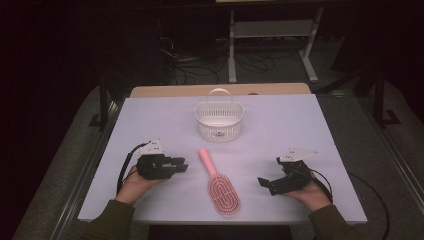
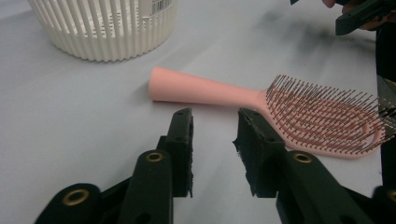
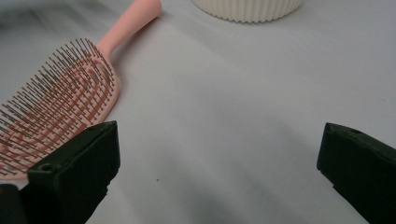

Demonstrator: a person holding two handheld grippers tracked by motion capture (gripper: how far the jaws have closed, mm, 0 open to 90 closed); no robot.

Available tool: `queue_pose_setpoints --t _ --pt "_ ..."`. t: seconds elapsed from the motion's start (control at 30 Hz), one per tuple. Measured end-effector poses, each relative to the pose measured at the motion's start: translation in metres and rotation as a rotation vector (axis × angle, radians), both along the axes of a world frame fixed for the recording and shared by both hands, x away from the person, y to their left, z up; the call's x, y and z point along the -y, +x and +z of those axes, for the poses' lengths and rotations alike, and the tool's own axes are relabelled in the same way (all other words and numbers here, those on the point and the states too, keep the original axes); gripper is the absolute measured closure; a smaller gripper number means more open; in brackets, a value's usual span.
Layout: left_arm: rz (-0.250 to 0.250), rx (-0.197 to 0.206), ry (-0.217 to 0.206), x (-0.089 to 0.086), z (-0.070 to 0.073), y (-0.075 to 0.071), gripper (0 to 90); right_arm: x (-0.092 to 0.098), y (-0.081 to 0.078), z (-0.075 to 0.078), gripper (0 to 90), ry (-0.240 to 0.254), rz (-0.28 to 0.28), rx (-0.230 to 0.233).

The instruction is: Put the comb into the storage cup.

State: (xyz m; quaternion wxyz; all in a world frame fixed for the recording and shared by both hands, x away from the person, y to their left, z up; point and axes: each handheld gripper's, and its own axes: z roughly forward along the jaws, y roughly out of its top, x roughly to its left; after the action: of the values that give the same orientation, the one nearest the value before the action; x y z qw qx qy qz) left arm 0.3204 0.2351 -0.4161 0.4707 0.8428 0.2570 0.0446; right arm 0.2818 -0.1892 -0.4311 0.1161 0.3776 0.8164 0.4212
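The left tongs (image 2: 214, 135) stood narrowly parted, empty, near the pink hairbrush (image 1: 220, 184); right tongs (image 3: 217, 154) gaped wide; white basket (image 1: 218, 120) beyond, unobstructed.

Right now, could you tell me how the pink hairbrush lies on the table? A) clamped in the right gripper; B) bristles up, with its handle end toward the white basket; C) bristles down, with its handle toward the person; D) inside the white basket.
B: the pink hairbrush lies flat on the table with its bristles up, its handle end toward the white basket, apart from both grippers.
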Motion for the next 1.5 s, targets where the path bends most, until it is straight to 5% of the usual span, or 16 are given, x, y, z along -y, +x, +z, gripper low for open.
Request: queue_pose_setpoints --t 0.43,0.83,1.5 --pt "-0.009 0.002 -0.006 0.006 0.005 0.005 90.0 0.001 0.0 0.0 0.0 0.004 -0.002 0.0" --pt "-0.043 -0.019 -0.009 0.013 0.008 0.013 90.0 0.001 -0.001 0.0 0.0 0.004 -0.008 -0.001" --pt "-0.063 0.012 0.001 0.035 0.018 0.028 90.0 0.001 -0.001 0.001 0.0 0.009 -0.014 0.003"
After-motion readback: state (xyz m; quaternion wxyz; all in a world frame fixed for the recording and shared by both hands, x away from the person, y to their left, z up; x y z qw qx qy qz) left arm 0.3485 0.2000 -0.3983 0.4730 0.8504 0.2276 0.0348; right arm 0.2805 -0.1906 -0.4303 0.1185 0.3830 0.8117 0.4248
